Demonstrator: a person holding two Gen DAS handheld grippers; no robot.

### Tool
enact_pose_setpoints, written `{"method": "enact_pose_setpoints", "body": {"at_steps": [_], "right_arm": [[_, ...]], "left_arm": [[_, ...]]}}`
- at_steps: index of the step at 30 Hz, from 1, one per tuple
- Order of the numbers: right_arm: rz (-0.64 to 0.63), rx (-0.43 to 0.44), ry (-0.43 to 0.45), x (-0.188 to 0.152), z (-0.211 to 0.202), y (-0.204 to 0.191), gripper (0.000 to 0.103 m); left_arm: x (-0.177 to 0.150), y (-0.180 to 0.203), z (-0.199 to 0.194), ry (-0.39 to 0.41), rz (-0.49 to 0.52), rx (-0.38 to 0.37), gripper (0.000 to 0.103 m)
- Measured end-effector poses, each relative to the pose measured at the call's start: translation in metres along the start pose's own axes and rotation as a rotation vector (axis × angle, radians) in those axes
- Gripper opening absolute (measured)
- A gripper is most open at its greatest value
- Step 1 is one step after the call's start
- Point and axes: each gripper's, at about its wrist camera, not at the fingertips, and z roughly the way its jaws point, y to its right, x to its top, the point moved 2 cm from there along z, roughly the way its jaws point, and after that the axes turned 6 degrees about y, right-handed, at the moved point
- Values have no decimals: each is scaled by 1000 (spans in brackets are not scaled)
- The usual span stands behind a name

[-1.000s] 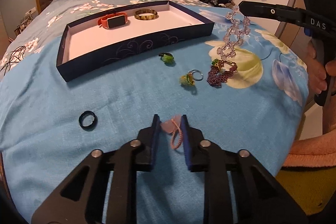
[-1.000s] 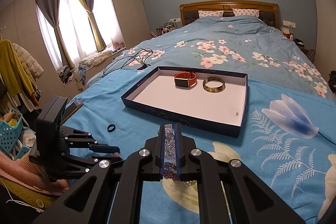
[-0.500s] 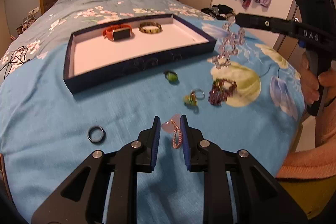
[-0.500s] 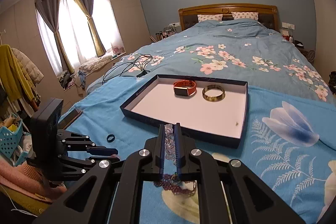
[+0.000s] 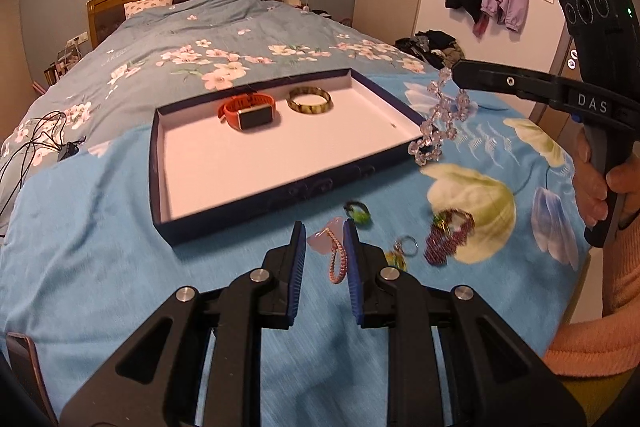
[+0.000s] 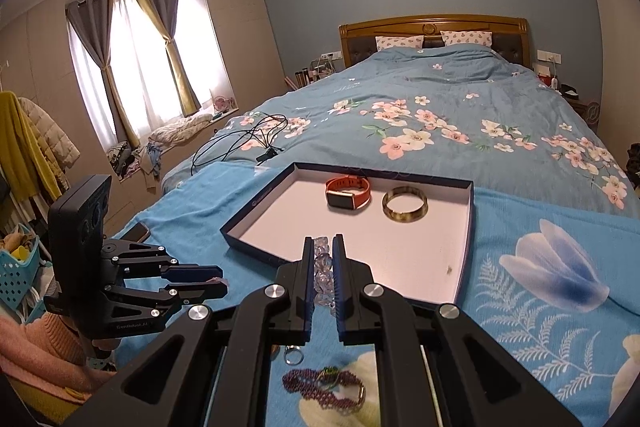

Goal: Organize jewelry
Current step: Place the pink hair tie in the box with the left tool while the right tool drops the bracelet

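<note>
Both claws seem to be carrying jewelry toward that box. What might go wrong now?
The clear bead bracelet dangles low from the right gripper, beside the tray corner; it could snag the rim. The left gripper pinches only the thin pink cord of the pink pendant, so it might slip out. Loose pieces still lie on the blanket: the purple bead bracelet and rings could be brushed aside.
</note>
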Motion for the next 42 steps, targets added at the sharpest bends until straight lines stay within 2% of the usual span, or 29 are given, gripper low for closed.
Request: {"method": "enact_pose_setpoints", "body": {"at_steps": [17, 42], "right_arm": [[22, -24, 9, 25, 31, 17, 7], [75, -37, -56, 34, 97, 40, 7]], "left_arm": [[40, -23, 28, 28, -35, 20, 20], [68, -49, 93, -38, -69, 66, 20]]}}
